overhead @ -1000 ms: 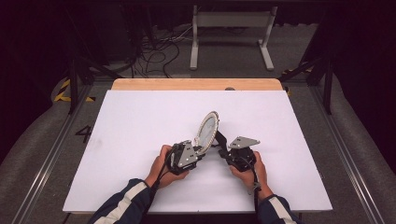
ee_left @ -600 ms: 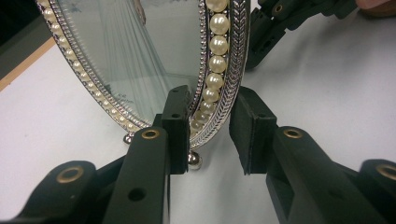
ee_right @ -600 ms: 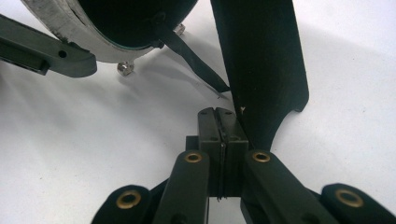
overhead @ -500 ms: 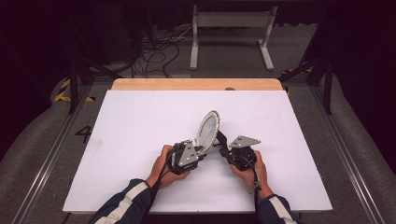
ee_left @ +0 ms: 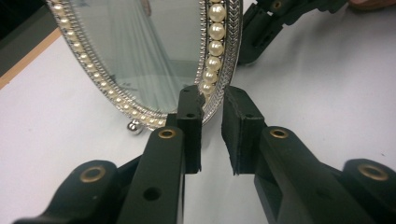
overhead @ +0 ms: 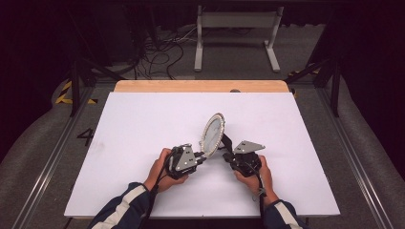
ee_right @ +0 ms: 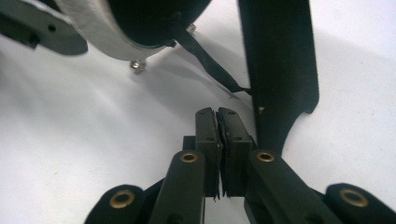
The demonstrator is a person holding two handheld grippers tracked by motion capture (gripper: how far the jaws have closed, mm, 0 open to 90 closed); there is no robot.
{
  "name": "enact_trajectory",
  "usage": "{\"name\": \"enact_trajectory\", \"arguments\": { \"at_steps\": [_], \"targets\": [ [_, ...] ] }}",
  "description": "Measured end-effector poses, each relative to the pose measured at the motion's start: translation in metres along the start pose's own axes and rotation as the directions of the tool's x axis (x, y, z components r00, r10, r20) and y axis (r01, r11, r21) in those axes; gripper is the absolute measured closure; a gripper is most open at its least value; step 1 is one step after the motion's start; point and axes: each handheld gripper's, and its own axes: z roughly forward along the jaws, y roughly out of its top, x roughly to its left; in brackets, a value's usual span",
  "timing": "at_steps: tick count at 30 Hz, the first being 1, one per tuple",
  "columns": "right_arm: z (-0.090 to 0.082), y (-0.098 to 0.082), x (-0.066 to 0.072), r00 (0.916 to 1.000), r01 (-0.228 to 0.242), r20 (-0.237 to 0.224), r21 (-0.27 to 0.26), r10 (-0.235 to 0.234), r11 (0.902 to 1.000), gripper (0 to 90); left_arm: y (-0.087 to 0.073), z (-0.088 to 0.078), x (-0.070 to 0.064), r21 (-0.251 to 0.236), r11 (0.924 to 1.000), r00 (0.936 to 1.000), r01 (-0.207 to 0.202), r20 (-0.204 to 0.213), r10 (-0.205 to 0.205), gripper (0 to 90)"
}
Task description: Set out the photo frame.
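An oval mirror point(overhead: 212, 131) with a pearl-studded silver rim point(ee_left: 215, 51) stands tilted on the white table point(overhead: 143, 143), propped from behind by a black stand leg point(ee_right: 280, 70). My left gripper point(overhead: 203, 153) is at the mirror's lower edge. Its jaws have just been closing, and the rim sits between the fingertips of my left gripper point(ee_left: 212, 126) with the pads against it. My right gripper point(overhead: 227, 153) is behind the mirror, beside the stand leg. In the right gripper view, my right gripper point(ee_right: 217, 114) is shut with nothing seen between its pads. A thin black strap point(ee_right: 210, 60) links the mirror's back point(ee_right: 154, 18) to the leg.
A small metal ball foot point(ee_left: 134, 127) under the mirror rests on the table. A wooden strip point(overhead: 200, 86) borders the table's far edge. Beyond it, cables point(overhead: 157, 52) and a metal frame point(overhead: 234, 21) lie on the floor.
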Motion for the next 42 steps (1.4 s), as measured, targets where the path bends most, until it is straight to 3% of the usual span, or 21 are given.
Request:
{"name": "enact_trajectory", "arguments": {
  "at_steps": [5, 12, 18, 21, 23, 27, 35, 42],
  "targets": [
    [-0.008, 0.001, 0.007, 0.9998, 0.018, -0.005, -0.02, -0.018, 0.9997, 83.7, -0.009, -0.015, 0.008, -0.007, 0.9995, 0.9993, 0.03, -0.021, -0.03, 75.0],
    [-0.014, 0.006, 0.02, 0.9991, 0.021, -0.035, -0.076, -0.023, 0.9969, 70.7, -0.027, -0.041, 0.018, -0.023, 0.9975, 0.9965, 0.067, -0.049, -0.068, 70.3],
    [-0.018, 0.009, 0.025, 0.9987, -0.026, -0.046, -0.118, 0.02, 0.9926, 61.0, -0.042, -0.052, 0.021, 0.008, 0.9948, 0.9923, 0.102, -0.072, -0.101, 62.5],
    [-0.017, 0.011, 0.028, 0.9986, -0.036, -0.043, -0.128, 0.031, 0.9912, 55.8, -0.051, -0.06, 0.025, 0.025, 0.9915, 0.987, 0.127, -0.102, -0.124, 57.3],
    [-0.017, 0.011, 0.032, 0.9991, -0.032, -0.031, -0.131, 0.028, 0.9908, 52.6, -0.059, -0.068, 0.028, 0.021, 0.9873, 0.9826, 0.157, -0.104, -0.154, 52.4],
    [-0.015, 0.013, 0.038, 0.9991, -0.028, -0.037, -0.149, 0.023, 0.9885, 49.4, -0.073, -0.079, 0.03, 0.041, 0.9822, 0.9769, 0.183, -0.119, -0.177, 47.7],
    [-0.006, 0.017, 0.042, 0.999, -0.044, -0.014, -0.166, 0.042, 0.9852, 46.9, -0.078, -0.087, 0.03, 0.04, 0.9772, 0.9682, 0.209, -0.15, -0.201, 36.2],
    [-0.001, 0.023, 0.038, 0.9952, -0.097, -0.001, -0.188, 0.098, 0.9773, 41.5, -0.076, -0.084, 0.027, 0.052, 0.9783, 0.9701, 0.2, -0.15, -0.191, 30.9]
  ]
}}
